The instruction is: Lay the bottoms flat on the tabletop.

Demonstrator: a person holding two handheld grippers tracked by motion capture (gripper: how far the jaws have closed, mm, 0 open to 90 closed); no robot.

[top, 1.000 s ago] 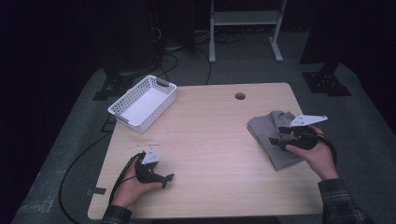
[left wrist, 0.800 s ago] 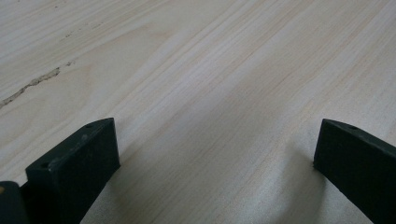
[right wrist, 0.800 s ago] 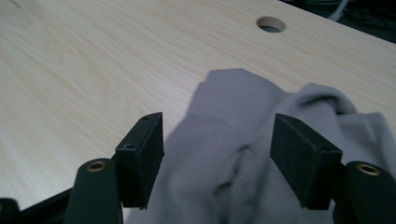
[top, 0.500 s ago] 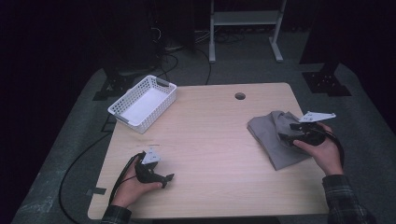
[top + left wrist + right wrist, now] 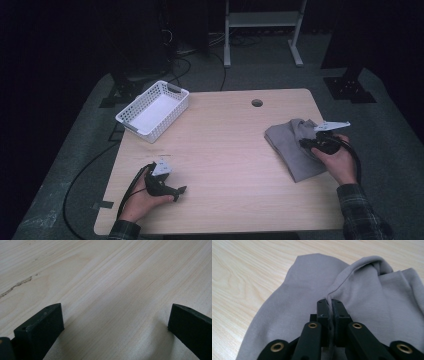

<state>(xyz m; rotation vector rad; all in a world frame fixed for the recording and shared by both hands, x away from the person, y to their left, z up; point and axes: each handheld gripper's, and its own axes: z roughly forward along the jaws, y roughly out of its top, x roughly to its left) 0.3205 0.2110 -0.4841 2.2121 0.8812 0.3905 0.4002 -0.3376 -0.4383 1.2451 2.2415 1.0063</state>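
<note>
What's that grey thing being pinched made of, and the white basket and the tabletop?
The grey cloth looks like soft, matte knit fabric: it folds and wrinkles. The white basket seems to be moulded plastic, its walls slotted. The table shows pale wood grain, perhaps laminate.

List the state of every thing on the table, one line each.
Grey cloth: crumpled, a raised fold pinched in the right gripper.
White basket: upright, empty.
Right gripper: jaws just closed on the cloth fold.
Left gripper: open, resting on the table.
</note>
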